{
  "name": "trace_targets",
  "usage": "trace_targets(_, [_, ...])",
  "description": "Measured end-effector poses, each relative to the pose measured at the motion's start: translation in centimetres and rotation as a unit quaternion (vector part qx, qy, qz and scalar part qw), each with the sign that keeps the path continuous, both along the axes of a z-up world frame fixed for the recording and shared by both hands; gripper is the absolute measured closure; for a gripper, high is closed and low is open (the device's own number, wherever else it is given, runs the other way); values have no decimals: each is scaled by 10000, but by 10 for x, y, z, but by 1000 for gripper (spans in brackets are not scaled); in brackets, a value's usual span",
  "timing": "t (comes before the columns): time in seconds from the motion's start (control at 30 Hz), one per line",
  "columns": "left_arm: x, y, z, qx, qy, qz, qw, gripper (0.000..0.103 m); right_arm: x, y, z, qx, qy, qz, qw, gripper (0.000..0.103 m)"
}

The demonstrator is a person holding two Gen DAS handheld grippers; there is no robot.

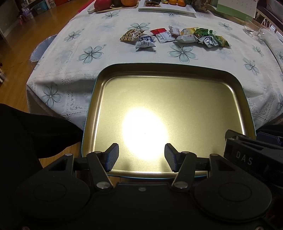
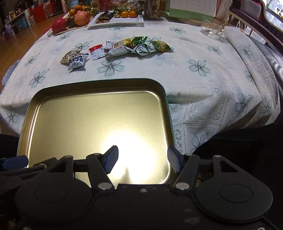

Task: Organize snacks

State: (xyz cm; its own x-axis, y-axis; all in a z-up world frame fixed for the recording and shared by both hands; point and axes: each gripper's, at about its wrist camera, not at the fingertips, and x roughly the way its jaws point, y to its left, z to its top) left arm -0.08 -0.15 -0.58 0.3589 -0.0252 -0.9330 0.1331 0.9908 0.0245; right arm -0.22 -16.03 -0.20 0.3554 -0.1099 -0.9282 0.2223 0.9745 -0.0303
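A shallow gold metal tin tray (image 1: 106, 92) (image 2: 44, 99) with a teal rim lies empty at the near edge of the table, with a bright light reflection in it. Several wrapped snacks lie in a row beyond it: a brown patterned pack (image 1: 131, 34) (image 2: 70, 54), a blue-white pack (image 1: 146, 42) (image 2: 77, 62), a red-white pack (image 1: 161, 34) (image 2: 96, 51), a white pack (image 1: 186, 38) (image 2: 117, 51) and green packs (image 1: 210, 38) (image 2: 155, 45). My left gripper (image 1: 141, 157) is open and empty above the tray's near edge. My right gripper (image 2: 143, 159) is open and empty above the tray's near right corner; its body also shows in the left wrist view (image 1: 247, 155).
A floral white tablecloth (image 2: 203, 85) covers the table. At the far edge stand a board with apples (image 2: 77, 19), a white plate with oranges (image 2: 123, 21), a glass bowl (image 2: 211, 29) and a green-white calendar card (image 2: 191, 10). Wooden floor (image 1: 26, 44) lies to the left.
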Motion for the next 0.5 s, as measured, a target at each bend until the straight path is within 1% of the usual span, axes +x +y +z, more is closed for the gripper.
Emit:
trace_targets(0.07, [1,1,1,-25,3,1,10000,42,4,-1,-2,112,154,-3,9998,48])
trace_targets(0.3, [9,4,8,40,-51,73,10000,42,13,0,-6,318,424,110,9985,49])
trace_targets(0.5, [26,8,10,-10,95,188,9998,42,26,-4,-6,537,531,35,9971,49])
